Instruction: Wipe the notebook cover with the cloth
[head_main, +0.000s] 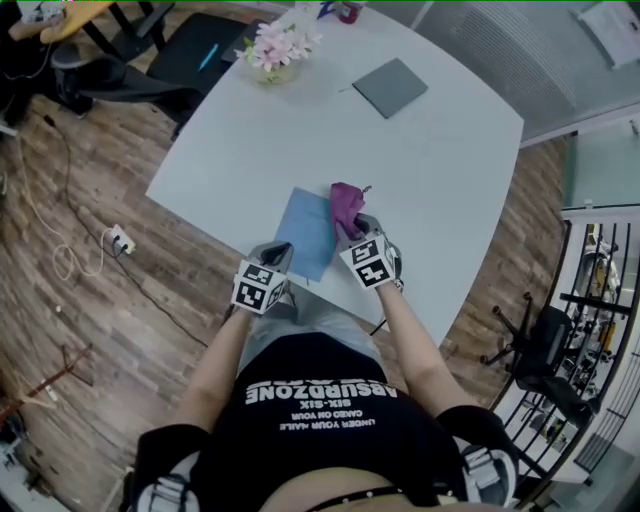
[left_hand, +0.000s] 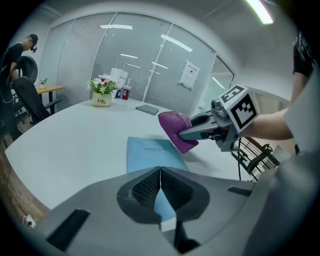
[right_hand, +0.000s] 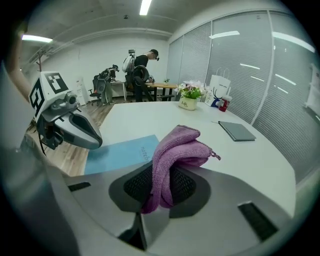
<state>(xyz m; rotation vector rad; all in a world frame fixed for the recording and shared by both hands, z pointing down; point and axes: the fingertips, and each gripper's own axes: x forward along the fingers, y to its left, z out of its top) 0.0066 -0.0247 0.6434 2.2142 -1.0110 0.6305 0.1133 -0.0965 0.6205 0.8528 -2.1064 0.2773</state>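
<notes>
Left gripper (head_main: 279, 252) sat nearest me, jaws clenched empty at the blue notebook's (head_main: 308, 232) near edge. I logged the right gripper (head_main: 352, 230) grasping the purple cloth (head_main: 347, 203) at the notebook's right edge. Notebook lay flat on the table (head_main: 440, 160).

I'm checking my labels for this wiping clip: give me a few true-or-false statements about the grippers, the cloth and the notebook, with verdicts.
1. The right hand-held gripper is shut on the purple cloth. True.
2. The blue notebook lies open on the table. False: it is closed, cover up.
3. The cloth is spread flat over the cover. False: it is bunched between the right gripper's jaws.
4. A flower pot stands near the table's far edge. True.
5. The left hand-held gripper has its jaws wide apart. False: they are together.
</notes>
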